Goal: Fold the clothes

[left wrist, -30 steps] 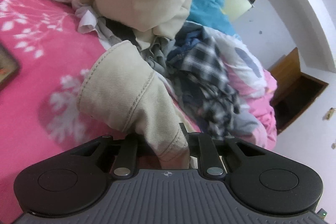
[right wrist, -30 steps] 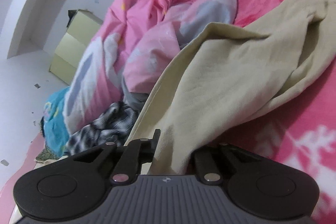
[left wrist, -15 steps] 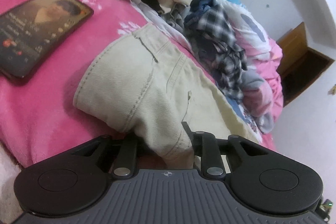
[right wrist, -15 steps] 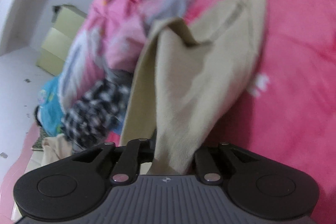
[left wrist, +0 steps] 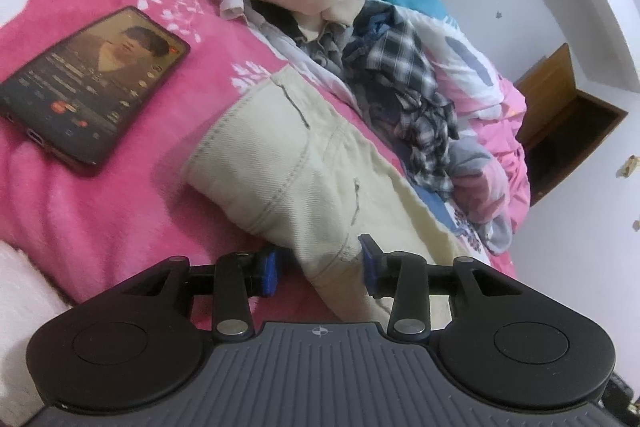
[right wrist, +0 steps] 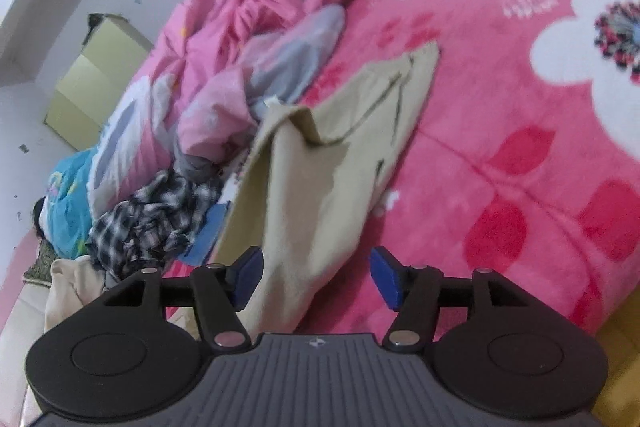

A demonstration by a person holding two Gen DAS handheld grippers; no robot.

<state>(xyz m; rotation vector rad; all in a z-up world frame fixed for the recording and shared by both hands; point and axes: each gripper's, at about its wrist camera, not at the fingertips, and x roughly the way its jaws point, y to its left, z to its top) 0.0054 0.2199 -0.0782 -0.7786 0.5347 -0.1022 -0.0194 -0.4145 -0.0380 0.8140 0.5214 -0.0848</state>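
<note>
Phone (left wrist: 94, 89) sits far left on the pink blanket (left wrist: 120, 211). Beige pants (left wrist: 304, 179) lie spread beside it, laundry pile (left wrist: 404, 91) behind. Left gripper (left wrist: 318, 267) is spread wide around the cloth, not pinching. Right gripper (right wrist: 316, 275) likewise gapes, fabric loose between its pads. Looks like the pants are being laid flat; next probably needs a fresh pinch on an edge.
</note>
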